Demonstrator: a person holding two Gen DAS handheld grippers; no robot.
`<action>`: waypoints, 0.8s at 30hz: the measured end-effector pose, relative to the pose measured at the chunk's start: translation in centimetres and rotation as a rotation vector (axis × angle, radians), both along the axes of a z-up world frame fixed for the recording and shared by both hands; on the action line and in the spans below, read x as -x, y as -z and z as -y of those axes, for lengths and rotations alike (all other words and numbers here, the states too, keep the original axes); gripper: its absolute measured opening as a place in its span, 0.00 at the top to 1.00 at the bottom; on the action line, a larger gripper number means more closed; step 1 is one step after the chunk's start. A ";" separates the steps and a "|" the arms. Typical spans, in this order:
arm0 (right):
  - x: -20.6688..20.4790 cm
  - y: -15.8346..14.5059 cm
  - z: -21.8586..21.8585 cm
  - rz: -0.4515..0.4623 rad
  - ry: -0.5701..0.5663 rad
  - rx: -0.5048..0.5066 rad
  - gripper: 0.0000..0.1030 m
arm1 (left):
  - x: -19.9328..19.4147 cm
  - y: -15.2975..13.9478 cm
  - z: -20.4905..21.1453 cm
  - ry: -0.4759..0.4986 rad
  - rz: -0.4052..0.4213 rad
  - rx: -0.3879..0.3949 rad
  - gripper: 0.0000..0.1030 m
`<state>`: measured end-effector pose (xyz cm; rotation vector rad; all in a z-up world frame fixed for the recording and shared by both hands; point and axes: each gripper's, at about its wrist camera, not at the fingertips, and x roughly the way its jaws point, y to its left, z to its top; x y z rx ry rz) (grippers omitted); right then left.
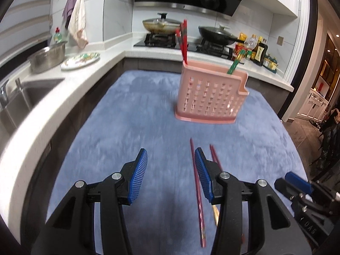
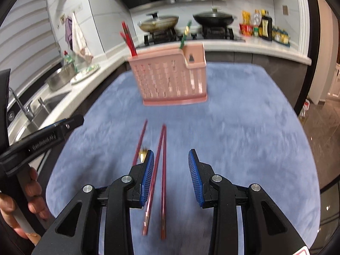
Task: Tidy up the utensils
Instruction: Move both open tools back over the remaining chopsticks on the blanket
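Note:
A pink slotted utensil holder (image 1: 212,93) (image 2: 170,80) stands upright on the blue cloth, with red chopsticks (image 1: 183,40) in its left end and a green-handled utensil (image 1: 234,62) in its right end. Dark red chopsticks (image 2: 163,170) lie loose on the cloth in front of it. My right gripper (image 2: 171,152) hangs open above two of them, which run close along its left pad. A third chopstick (image 2: 140,142) lies further left. My left gripper (image 1: 171,150) is open with nothing gripped; one chopstick (image 1: 197,191) runs under its right pad. A hand (image 2: 31,191) holds the left gripper.
The blue cloth (image 1: 127,127) covers the table. A white counter on the left carries a sink (image 1: 19,102), a steel bowl (image 1: 47,58) and a patterned plate (image 1: 80,60). Behind it are a stove with two lidded woks (image 1: 161,25) and bottles (image 1: 259,51). The table edge falls to the floor at right.

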<state>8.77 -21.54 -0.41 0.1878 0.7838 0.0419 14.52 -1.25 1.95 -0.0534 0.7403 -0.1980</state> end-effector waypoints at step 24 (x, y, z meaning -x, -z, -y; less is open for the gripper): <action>3.9 7.7 -2.6 -0.168 -0.027 -0.011 0.76 | 5.3 6.9 0.6 0.054 -0.152 -0.054 0.57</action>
